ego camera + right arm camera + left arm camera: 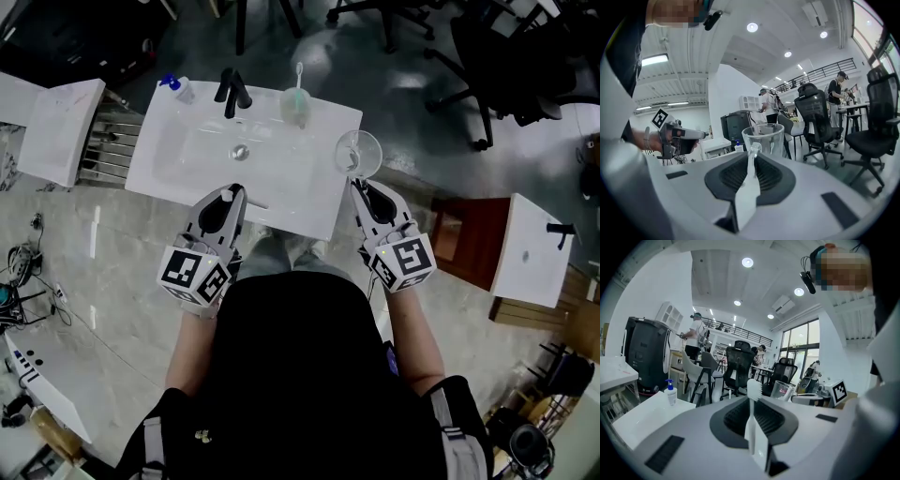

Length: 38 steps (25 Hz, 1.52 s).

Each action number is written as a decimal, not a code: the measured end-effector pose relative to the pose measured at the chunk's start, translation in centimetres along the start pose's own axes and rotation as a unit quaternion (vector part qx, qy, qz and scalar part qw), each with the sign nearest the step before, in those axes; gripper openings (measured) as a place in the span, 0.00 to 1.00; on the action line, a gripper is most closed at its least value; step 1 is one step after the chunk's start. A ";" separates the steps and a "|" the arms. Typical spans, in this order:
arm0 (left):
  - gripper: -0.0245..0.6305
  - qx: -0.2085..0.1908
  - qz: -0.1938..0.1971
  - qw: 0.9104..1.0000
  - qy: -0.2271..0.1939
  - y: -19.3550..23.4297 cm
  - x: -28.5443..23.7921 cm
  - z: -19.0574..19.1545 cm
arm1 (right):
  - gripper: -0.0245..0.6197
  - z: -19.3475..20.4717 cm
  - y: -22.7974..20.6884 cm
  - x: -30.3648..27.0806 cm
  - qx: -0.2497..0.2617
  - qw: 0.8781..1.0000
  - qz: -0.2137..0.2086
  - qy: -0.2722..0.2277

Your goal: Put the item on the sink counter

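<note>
A white sink counter lies in front of me in the head view, with a black faucet at its back. My left gripper hovers over the counter's near edge, shut on a white toothbrush whose bristle head stands up past the jaws. My right gripper is at the counter's near right corner, shut on the handle of a clear glass cup. The cup stands upright just beyond the jaws in the right gripper view.
A blue-topped soap bottle and a greenish cup holding a brush stand on the counter's back rim. A white cabinet is at the left, a brown stand and another white basin at the right. Office chairs stand behind.
</note>
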<state>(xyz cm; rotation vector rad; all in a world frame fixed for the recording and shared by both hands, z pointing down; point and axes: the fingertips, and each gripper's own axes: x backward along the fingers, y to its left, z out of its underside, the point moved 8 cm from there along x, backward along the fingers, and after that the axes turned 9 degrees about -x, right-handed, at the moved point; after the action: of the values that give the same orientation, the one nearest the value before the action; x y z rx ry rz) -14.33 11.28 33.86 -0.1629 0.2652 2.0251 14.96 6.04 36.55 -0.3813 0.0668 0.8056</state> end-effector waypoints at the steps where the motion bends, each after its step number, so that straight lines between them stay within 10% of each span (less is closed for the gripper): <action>1: 0.10 0.001 0.003 1.000 0.001 0.3 -0.4 0.0 | 0.12 0.2 -0.2 -0.3 -0.001 1.000 0.003 0.002; 38: 0.10 -0.012 0.135 0.982 0.131 11.0 -10.4 3.7 | 0.12 8.6 -9.6 -15.4 -0.042 0.988 0.139 0.059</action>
<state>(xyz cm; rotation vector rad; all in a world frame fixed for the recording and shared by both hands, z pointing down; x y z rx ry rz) -19.46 -1.51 41.08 -0.4290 0.4486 2.2756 10.40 -7.59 50.64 -0.5062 0.2006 1.0639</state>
